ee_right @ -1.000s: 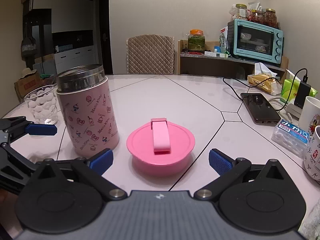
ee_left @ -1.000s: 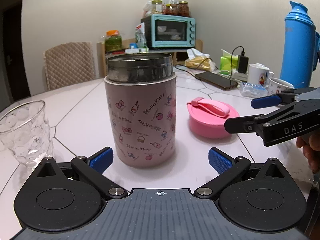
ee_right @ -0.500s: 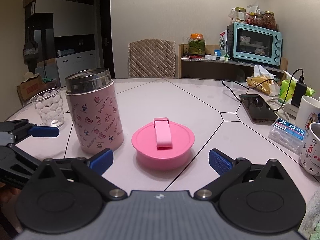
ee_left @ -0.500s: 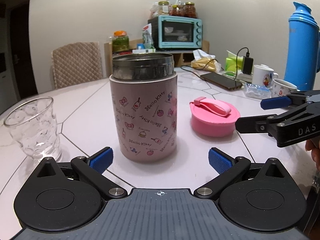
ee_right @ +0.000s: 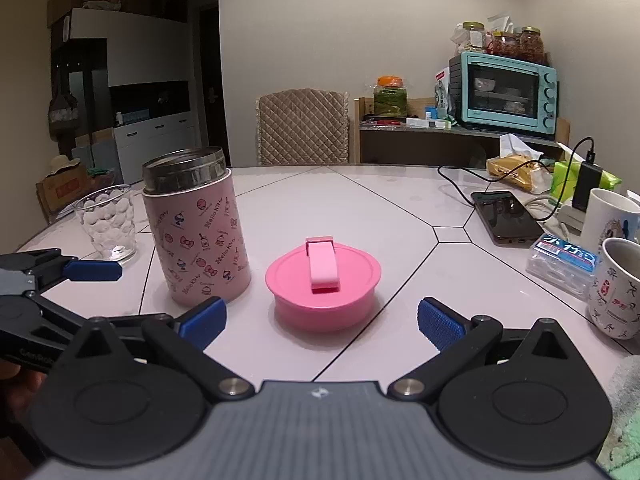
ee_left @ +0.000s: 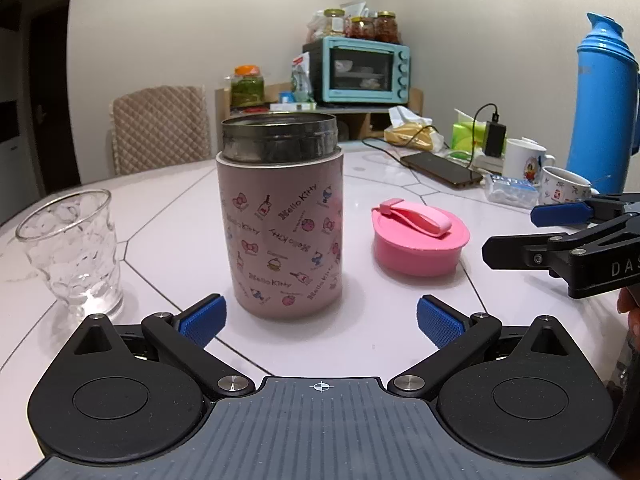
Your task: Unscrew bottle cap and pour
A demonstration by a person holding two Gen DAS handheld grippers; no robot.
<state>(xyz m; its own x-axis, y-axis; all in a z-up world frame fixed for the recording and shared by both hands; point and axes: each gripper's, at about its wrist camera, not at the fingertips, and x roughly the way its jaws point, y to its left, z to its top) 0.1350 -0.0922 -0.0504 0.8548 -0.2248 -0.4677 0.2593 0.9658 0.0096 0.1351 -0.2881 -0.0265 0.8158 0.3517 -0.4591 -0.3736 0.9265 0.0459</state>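
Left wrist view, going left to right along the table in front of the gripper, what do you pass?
Empty glass → pink Hello Kitty bottle with its cap off → pink cap → the right gripper, open.

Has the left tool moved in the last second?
Yes. The left tool has backed away from the Hello Kitty jar: in its own view the standing jar looks smaller and sits farther beyond the open pads.

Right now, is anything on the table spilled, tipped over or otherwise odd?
Nothing stands out. The Hello Kitty flask stands upright and uncapped; its pink cap lies flat on the table beside it, apart. The glass is upright and looks empty. No liquid shows on the table. Both grippers' jaws are open, holding nothing.
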